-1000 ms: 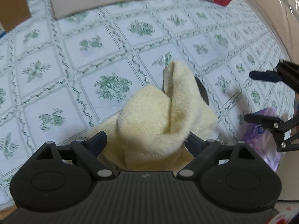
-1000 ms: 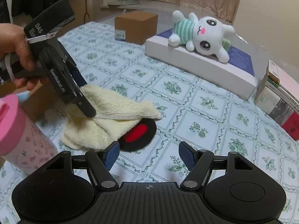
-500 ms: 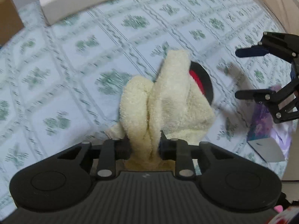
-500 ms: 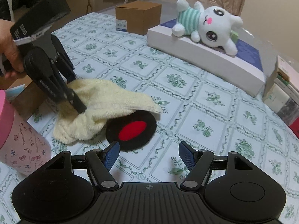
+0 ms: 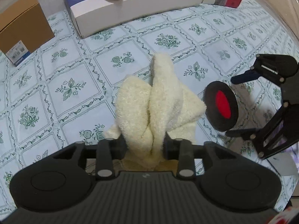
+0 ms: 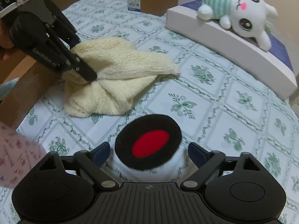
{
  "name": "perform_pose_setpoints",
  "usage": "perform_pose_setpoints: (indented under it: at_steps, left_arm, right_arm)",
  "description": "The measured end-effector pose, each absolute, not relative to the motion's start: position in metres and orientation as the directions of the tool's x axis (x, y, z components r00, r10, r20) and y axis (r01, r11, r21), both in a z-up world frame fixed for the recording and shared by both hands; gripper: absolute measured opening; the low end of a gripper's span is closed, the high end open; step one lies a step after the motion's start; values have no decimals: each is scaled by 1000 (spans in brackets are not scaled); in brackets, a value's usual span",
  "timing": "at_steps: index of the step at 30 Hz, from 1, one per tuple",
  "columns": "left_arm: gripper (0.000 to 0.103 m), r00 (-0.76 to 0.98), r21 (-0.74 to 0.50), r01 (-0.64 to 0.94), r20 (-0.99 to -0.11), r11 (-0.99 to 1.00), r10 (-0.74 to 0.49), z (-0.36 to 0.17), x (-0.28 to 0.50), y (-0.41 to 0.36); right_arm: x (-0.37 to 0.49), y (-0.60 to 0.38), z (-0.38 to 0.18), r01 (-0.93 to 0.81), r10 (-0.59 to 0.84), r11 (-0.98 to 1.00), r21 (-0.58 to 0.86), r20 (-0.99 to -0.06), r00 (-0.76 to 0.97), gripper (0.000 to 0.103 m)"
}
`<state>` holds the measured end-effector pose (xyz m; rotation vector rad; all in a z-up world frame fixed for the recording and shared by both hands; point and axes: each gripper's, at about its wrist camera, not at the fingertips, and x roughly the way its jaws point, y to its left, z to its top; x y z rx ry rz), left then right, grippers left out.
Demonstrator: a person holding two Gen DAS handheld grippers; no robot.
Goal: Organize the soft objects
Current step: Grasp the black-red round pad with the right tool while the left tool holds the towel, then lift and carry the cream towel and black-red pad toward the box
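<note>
plush rabbit [image 6: 237, 13] atop white box [image 6: 224, 37], brown box [image 5: 22, 31] beside.

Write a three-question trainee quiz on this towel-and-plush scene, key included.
1. True or false: the left gripper is shut on the cream towel.
2. The black pad with the red centre sits: A) under the towel, B) between the open fingers of the right gripper, C) on the white box.
3. Fill in: the white plush toy lies on top of the ____.

Key: 1 true; 2 B; 3 white box.
</note>
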<state>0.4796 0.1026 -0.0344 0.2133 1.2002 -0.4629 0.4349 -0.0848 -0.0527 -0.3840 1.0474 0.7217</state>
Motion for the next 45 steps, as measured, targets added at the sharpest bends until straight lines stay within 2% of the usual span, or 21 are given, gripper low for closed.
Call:
perform_pose_setpoints:
  at_steps: [1, 2, 3, 8, 10, 13, 15, 18, 26, 45]
  left_arm:
    - [50, 285, -81, 451, -931, 889, -229, -36, 481, 102]
    - [63, 286, -76, 449, -932, 890, -224, -37, 481, 101]
    - [66, 285, -71, 450, -934, 890, -218, -39, 482, 100]
    - [68, 297, 6, 497, -941, 868, -163, -50, 483, 82]
    - [69, 305, 32, 505, -942, 863, -143, -51, 483, 77]
    - [55, 301, 33, 518, -942, 855, -146, -51, 483, 74]
    - [33, 303, 31, 529, -941, 848, -154, -49, 481, 71]
    - [19, 323, 61, 535, -936, 843, -137, -43, 476, 69]
    - [16, 386, 17, 479, -902, 878, -193, -5, 464, 79]
    - [16, 651, 118, 380, -738, 917, -175, 147, 360, 92]
  right_arm:
    - [437, -82, -55, -696, 347, 716, 45, -889, 300, 91]
    - [439, -80, -58, -693, 336, 720, 40, -893, 298, 91]
    - [440, -78, -61, -691, 327, 722, 35, -897, 297, 91]
    - [445, -78, -69, -652, 326, 755, 61, -899, 294, 89]
    - [445, -79, -67, -649, 325, 759, 55, -895, 305, 81]
    - [444, -80, -64, -644, 320, 763, 47, -894, 313, 76]
    - [441, -81, -63, -643, 313, 765, 37, -895, 320, 75]
    - [437, -85, -59, -630, 308, 776, 31, -890, 335, 75]
    - [429, -114, -22, -564, 333, 825, 46, -845, 418, 75]
    - [321, -147, 99, -505, 382, 862, 48, -716, 584, 75]
